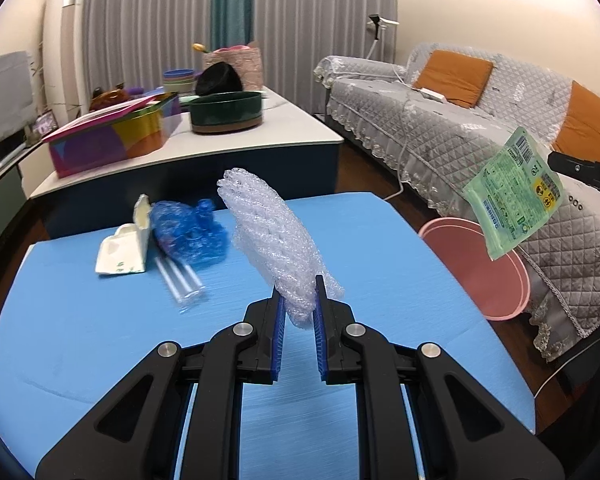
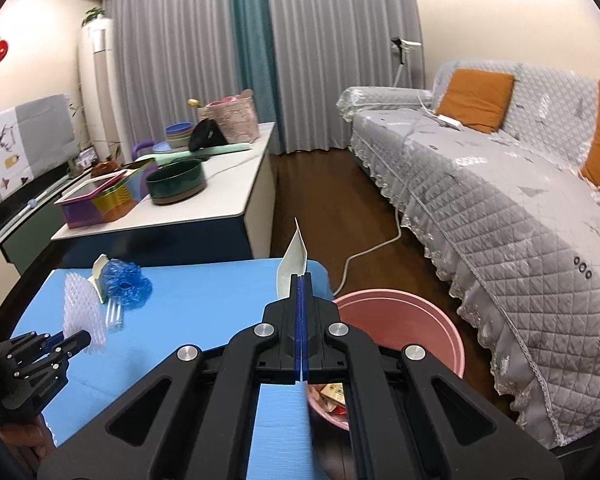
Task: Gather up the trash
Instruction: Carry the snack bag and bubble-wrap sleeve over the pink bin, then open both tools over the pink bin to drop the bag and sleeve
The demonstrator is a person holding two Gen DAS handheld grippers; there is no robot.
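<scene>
My left gripper [image 1: 299, 284] is shut on a sheet of clear bubble wrap [image 1: 272, 236] and holds it up above the blue table [image 1: 100, 340]. It also shows in the right wrist view [image 2: 76, 338] with the bubble wrap [image 2: 82, 308]. My right gripper [image 2: 301, 278] is shut on a green wrapper [image 2: 294, 260], seen edge-on, near the table's right edge and next to the pink bin [image 2: 404, 320]. In the left wrist view the green wrapper [image 1: 512, 196] hangs above the pink bin [image 1: 476, 268]. A crumpled blue bag [image 1: 188, 232], a white carton piece [image 1: 124, 244] and clear straws [image 1: 180, 276] lie on the table.
A white sideboard [image 1: 228, 136] behind the table carries a colourful tin [image 1: 112, 140], a dark green bowl [image 1: 226, 112] and other items. A grey-covered sofa [image 2: 500, 192] with orange cushions stands at the right. A white cable [image 2: 364, 252] runs over the wooden floor.
</scene>
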